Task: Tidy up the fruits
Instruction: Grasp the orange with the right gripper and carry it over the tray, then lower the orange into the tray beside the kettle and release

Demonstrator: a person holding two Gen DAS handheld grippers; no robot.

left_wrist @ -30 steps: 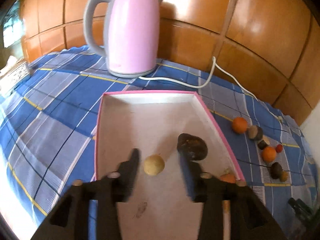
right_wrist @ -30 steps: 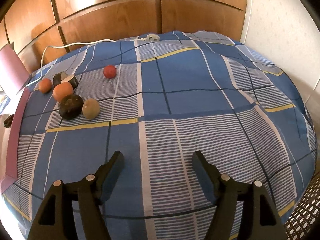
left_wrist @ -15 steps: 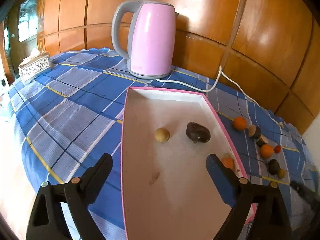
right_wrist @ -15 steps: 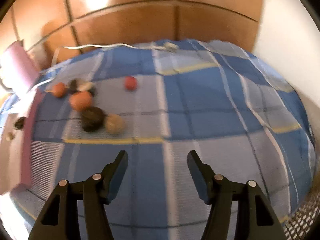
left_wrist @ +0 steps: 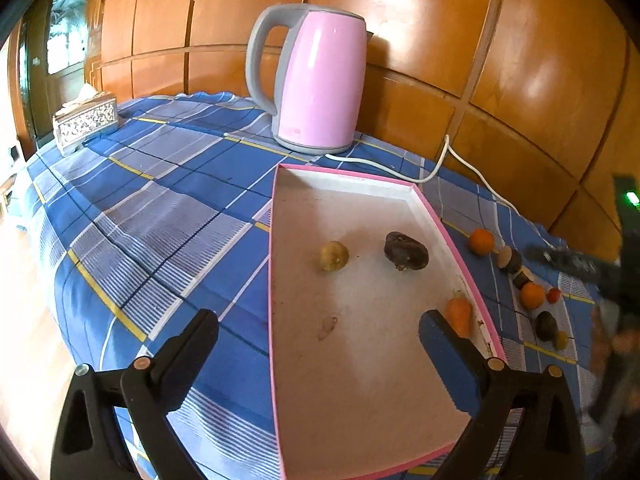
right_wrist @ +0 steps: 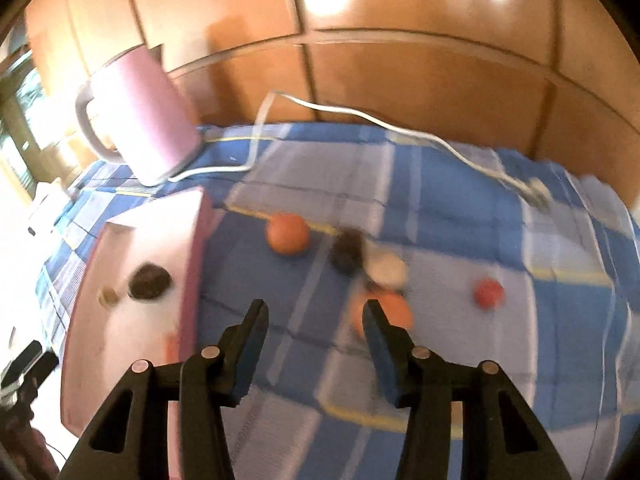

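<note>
The left gripper [left_wrist: 316, 336] is hanging over the tray's [left_wrist: 440, 220] near end, its jaws just spread wide around nothing. The right gripper [right_wrist: 316, 316] is narrowing, empty, above the tablecloth [right_wrist: 440, 184] beside loose fruits [right_wrist: 288, 234]. Three fruits [left_wrist: 406, 256] are lying in the tray, a kettle [left_wrist: 316, 80] standing behind it.

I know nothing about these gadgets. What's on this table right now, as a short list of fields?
Surface: blue checked cloth
Tray: pink-rimmed, holds a yellowish fruit, a dark fruit, an orange piece
Loose fruit: row right of the tray, including an orange
Kettle: pink, behind the tray
Left gripper: open, empty
Right gripper: open, empty, jaws closing
</note>
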